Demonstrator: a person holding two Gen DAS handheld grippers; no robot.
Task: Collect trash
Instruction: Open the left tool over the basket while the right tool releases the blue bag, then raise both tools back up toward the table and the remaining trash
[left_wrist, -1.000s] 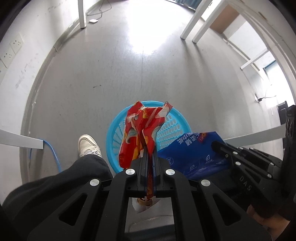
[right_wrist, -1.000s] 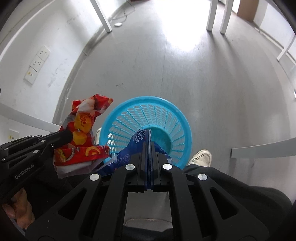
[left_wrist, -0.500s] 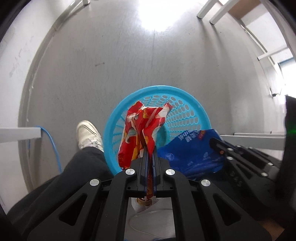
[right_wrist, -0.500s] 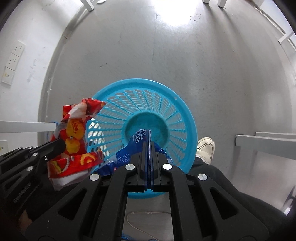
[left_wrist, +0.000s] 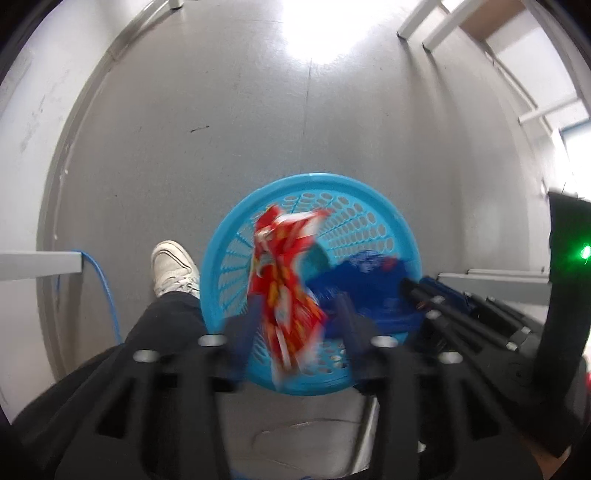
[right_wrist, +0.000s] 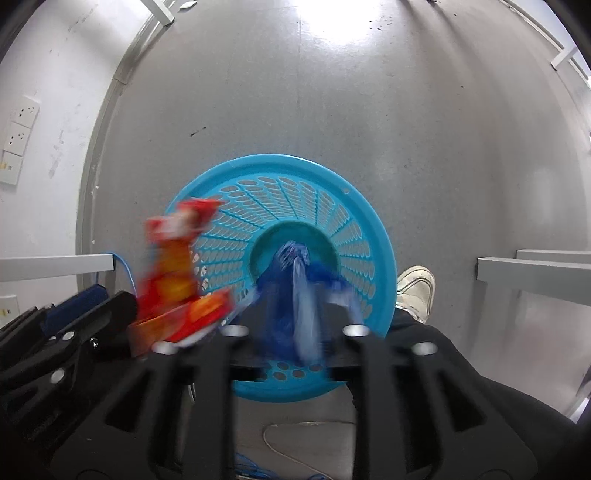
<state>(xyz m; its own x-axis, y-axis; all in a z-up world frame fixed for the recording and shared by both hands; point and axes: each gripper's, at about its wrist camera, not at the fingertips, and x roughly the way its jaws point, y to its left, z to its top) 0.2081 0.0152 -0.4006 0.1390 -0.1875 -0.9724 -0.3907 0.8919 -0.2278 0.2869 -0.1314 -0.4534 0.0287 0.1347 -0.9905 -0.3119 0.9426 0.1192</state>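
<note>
A round blue plastic basket (left_wrist: 369, 192) stands on the grey floor, also seen in the right wrist view (right_wrist: 362, 206). My left gripper (left_wrist: 295, 317) is open above it, and a red snack wrapper (left_wrist: 288, 269) is loose between its spread fingers, blurred by motion. It also shows in the right wrist view (right_wrist: 177, 273). My right gripper (right_wrist: 291, 325) is open too, and a blue wrapper (right_wrist: 295, 288) is loose between its fingers over the basket's middle. That blue wrapper shows in the left wrist view (left_wrist: 365, 273) too.
The person's white shoes (left_wrist: 173, 267) (right_wrist: 415, 291) and dark trouser legs flank the basket. White table legs (left_wrist: 40, 262) (right_wrist: 532, 273) stand left and right. A blue cable (left_wrist: 105, 295) hangs at the left. Wall sockets (right_wrist: 16, 144) sit on the left wall.
Both grippers have opened and let go of their wrappers, which are dropping toward the basket. Both views have tilted further down over the basket.
</note>
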